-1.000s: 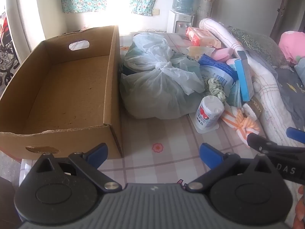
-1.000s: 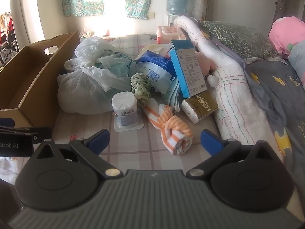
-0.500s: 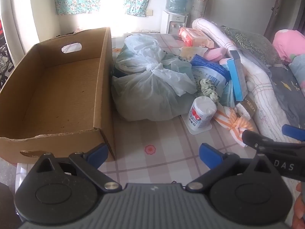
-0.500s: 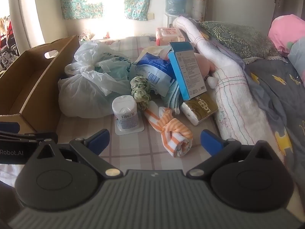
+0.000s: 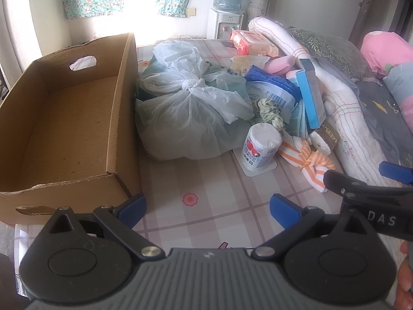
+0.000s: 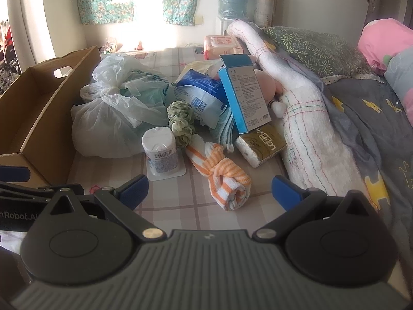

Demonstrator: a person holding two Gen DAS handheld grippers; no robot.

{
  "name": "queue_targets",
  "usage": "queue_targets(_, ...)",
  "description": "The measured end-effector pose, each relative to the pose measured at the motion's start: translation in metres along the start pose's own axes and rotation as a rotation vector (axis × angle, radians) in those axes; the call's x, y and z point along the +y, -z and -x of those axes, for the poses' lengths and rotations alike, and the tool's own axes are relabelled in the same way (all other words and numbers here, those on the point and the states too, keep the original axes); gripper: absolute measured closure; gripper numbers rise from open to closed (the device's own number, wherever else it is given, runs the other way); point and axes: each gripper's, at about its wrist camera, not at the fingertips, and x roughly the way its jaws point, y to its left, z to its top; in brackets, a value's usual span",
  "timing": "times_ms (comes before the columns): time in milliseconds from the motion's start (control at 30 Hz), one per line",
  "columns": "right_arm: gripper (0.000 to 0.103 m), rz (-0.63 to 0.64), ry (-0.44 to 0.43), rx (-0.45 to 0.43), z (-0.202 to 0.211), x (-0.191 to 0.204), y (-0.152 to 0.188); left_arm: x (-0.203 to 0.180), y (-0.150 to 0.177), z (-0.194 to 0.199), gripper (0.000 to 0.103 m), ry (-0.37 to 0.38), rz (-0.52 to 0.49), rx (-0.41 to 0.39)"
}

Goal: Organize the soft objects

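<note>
An empty cardboard box stands at the left on the checked sheet. Beside it lies a knotted white plastic bag, then a pile: a green scrunchie, an orange-striped knotted cloth, a white tub, a blue carton, a blue-white pouch and a gold tissue pack. My left gripper is open with nothing between its fingers, short of the bag. My right gripper is open just before the striped cloth; it also shows in the left wrist view as the right gripper.
A rolled white towel, a leaf-print pillow and a grey blanket lie along the right. A pink wipes pack sits at the back. A water dispenser stands by the far wall.
Both grippers have drawn back and tilted a little, so the box, bag and pile sit slightly farther and more to the left. Nothing was grasped or moved.
</note>
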Motion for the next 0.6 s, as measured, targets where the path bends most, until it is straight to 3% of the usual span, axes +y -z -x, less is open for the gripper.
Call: queue_targets(600, 0.001, 0.02, 0.004, 0.0, -0.0043, 0.0037, -0.0091, 0.0028, -0.0064, 0.0017, 0.001, -0.008, 0.008, -0.016)
